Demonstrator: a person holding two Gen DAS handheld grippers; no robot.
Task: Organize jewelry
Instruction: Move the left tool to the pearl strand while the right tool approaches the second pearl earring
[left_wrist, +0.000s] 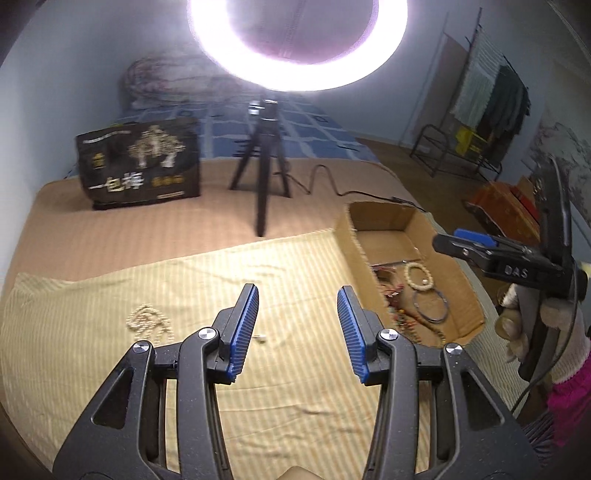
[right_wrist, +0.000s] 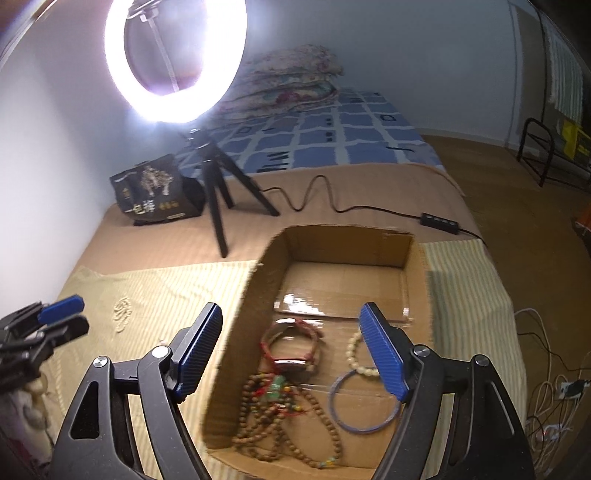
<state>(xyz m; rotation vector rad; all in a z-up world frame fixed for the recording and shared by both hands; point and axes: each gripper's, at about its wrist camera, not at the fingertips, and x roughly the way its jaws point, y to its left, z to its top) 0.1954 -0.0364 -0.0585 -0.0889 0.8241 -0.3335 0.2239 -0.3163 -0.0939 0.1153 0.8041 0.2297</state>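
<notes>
A cardboard box (right_wrist: 415, 266) (left_wrist: 345, 229) lies open on a striped yellow cloth (left_wrist: 184, 280). Inside it are a brown bead necklace (right_wrist: 325, 417), a red cord bracelet (right_wrist: 291, 347), a cream bead bracelet (right_wrist: 351, 350) (left_wrist: 417, 275) and a blue-grey bangle (right_wrist: 364, 402) (left_wrist: 430, 306). On the cloth to the left lies a cream pearl necklace (left_wrist: 147, 321) (right_wrist: 122, 314), with a small white piece (left_wrist: 261, 338) near it. My left gripper (left_wrist: 297, 317) hangs open above the cloth, nothing between its pads. My right gripper (right_wrist: 291, 347) is open above the box, holding nothing.
A ring light (left_wrist: 295, 44) on a black tripod (left_wrist: 262, 173) stands behind the cloth, its cable (right_wrist: 332, 206) running right. A black printed bag (left_wrist: 140, 162) stands at the back left. The bed's right edge drops to a floor with cables (right_wrist: 546, 398).
</notes>
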